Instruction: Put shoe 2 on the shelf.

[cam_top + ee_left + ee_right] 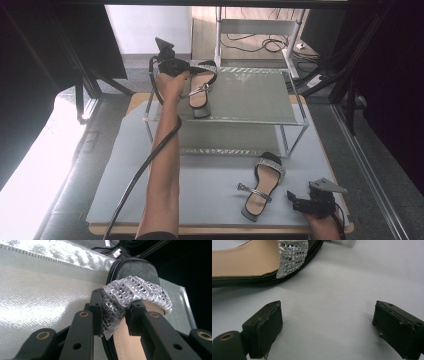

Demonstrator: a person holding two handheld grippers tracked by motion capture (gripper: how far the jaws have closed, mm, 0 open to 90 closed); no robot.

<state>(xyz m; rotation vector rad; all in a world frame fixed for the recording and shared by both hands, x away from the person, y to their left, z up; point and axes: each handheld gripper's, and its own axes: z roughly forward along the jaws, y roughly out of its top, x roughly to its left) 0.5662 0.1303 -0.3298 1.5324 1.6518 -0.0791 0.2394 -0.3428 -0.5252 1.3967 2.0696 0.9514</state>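
Sandal strap pinched by left tool, at shelf edge.

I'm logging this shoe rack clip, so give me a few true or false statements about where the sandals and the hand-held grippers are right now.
1. The left hand-held gripper is shut on the sparkly strap of a sandal on the rack's top shelf. True.
2. The right hand-held gripper holds the second sandal. False: its jaws stand open, apart from that sandal.
3. The second sandal lies on the rack's lower shelf. False: it lies on the grey mat in front of the rack.
4. Both sandals have sparkly toe straps. True.
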